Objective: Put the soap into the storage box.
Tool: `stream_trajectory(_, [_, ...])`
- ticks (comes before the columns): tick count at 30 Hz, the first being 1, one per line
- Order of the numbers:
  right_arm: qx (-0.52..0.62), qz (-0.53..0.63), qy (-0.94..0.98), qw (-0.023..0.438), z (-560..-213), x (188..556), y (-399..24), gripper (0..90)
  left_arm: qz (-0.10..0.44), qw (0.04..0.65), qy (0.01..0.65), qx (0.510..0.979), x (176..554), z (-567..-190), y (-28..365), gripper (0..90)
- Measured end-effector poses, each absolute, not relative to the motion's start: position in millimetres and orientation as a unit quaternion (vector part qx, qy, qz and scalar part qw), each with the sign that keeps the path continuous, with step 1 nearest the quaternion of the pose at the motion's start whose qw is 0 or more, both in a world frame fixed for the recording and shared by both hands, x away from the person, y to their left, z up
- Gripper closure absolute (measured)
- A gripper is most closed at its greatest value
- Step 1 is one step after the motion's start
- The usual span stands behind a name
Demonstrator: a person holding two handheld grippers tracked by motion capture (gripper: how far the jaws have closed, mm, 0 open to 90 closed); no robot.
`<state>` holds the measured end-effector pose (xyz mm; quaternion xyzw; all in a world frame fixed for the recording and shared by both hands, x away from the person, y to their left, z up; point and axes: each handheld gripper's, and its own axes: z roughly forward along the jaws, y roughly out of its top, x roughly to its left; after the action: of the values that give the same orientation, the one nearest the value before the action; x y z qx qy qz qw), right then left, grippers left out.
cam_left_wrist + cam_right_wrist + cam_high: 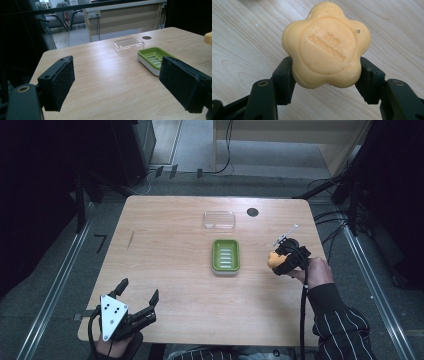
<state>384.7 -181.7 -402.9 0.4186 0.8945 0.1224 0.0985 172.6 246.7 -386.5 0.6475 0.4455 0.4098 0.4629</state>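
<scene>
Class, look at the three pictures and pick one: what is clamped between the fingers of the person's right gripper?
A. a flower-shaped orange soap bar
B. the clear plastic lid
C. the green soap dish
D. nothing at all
A: in the right gripper view the soap bar sits pressed between the two fingers of the right gripper, while the green soap dish and the clear plastic lid lie apart on the table.
</scene>
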Motion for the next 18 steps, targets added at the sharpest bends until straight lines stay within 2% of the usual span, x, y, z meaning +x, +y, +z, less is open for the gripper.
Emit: stream_trajectory(18, [0.392,0.136,0.903,0.107,-395.9,401.3,-160.5,40.1,0.410,0.464,0.445,0.647,172.5,-386.5,246.8,13.7])
